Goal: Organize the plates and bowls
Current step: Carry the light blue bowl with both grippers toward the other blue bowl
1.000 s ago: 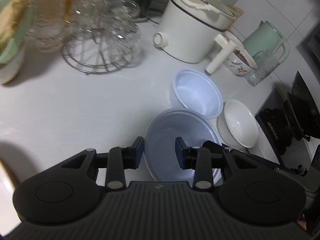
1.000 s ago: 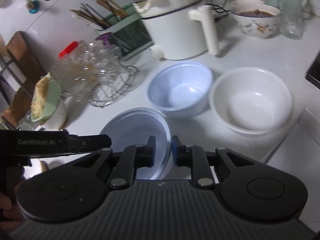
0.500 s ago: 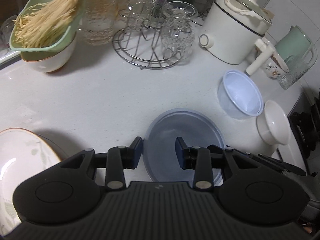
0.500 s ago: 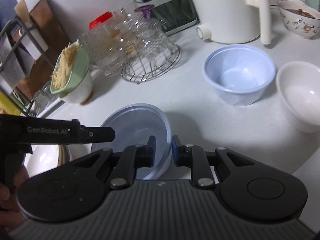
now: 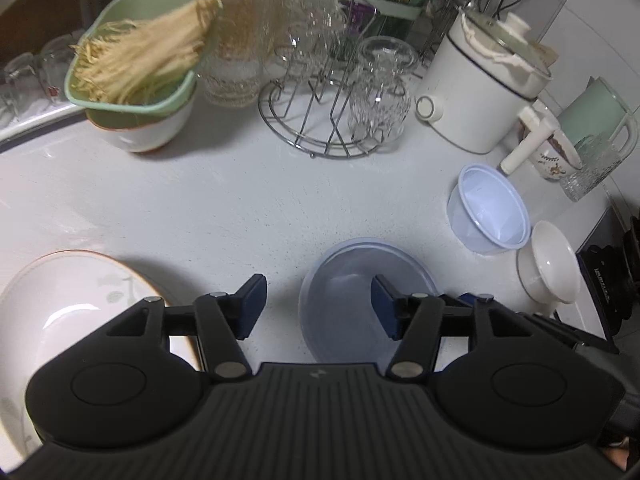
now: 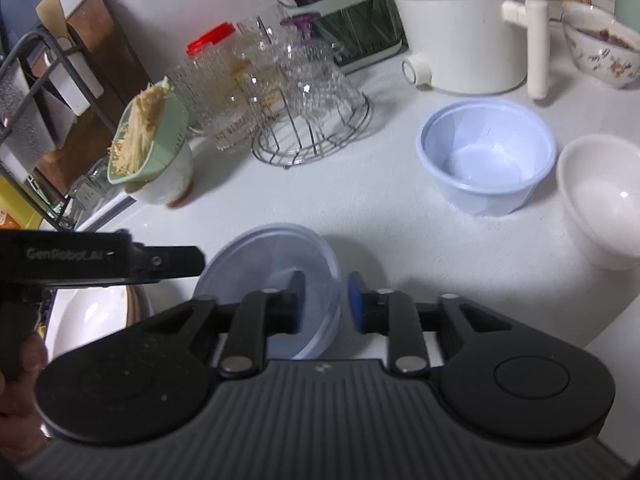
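A translucent blue plate [image 5: 356,300] [image 6: 264,276] is held over the white counter. My right gripper [image 6: 322,304] is shut on its right rim, one finger inside and one outside. My left gripper [image 5: 318,308] is open and empty, its right finger over the plate without gripping it. A white floral plate [image 5: 60,320] [image 6: 92,316] lies at the near left, partly hidden by the left gripper. A light blue plastic bowl [image 5: 486,214] [image 6: 486,156] and a white bowl [image 5: 550,266] [image 6: 600,204] stand to the right.
A wire rack with glasses [image 5: 336,96] [image 6: 308,108], a green basket of noodles on a white bowl [image 5: 136,76] [image 6: 152,148], a white cooker [image 5: 480,84] [image 6: 460,32], a floral bowl [image 6: 600,48] and a green kettle [image 5: 600,116] line the back. A stove [image 5: 616,280] sits at right.
My left gripper's fingers have opened wide. Both views have shifted left, bringing the floral plate into view. The right gripper still holds the blue plate.
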Demonstrator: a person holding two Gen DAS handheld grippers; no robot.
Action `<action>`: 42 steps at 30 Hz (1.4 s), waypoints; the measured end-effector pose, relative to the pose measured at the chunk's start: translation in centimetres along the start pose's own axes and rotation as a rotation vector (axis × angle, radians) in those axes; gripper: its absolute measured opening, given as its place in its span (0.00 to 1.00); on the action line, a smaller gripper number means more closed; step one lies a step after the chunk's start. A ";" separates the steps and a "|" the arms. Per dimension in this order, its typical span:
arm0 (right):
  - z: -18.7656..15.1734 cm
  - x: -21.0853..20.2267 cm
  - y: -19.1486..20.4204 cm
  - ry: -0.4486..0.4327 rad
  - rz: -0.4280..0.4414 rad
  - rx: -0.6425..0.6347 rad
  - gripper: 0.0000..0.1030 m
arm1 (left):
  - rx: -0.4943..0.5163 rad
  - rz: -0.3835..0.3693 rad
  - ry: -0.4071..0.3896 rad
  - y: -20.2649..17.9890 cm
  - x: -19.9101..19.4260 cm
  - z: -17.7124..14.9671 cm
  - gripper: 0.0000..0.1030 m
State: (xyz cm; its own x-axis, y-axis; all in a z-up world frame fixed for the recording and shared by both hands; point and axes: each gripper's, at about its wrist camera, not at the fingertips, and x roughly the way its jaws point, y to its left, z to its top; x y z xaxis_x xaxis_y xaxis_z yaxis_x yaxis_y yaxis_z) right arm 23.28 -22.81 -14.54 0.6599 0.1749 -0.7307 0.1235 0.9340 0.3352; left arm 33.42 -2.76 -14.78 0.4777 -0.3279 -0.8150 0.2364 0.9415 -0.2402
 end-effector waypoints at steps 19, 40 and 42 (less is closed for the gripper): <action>0.0 -11.7 3.3 -0.196 -0.021 -0.082 0.36 | 0.024 -0.038 -0.110 -0.7 -12.1 -3.5 0.62; -1.1 -17.1 0.7 -0.255 -0.086 -0.042 0.36 | 0.015 -0.095 -0.151 -3.3 -13.1 -5.2 0.64; -0.9 -17.0 0.3 -0.252 -0.093 -0.043 0.36 | 0.016 -0.099 -0.151 -3.8 -12.5 -4.7 0.65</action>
State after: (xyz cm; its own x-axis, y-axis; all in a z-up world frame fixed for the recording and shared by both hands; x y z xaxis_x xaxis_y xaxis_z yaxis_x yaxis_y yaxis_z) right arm 11.41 -25.25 -2.61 0.8115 0.0093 -0.5843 0.1645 0.9558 0.2437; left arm 22.54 -1.82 -6.16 0.5728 -0.4278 -0.6992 0.3016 0.9032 -0.3055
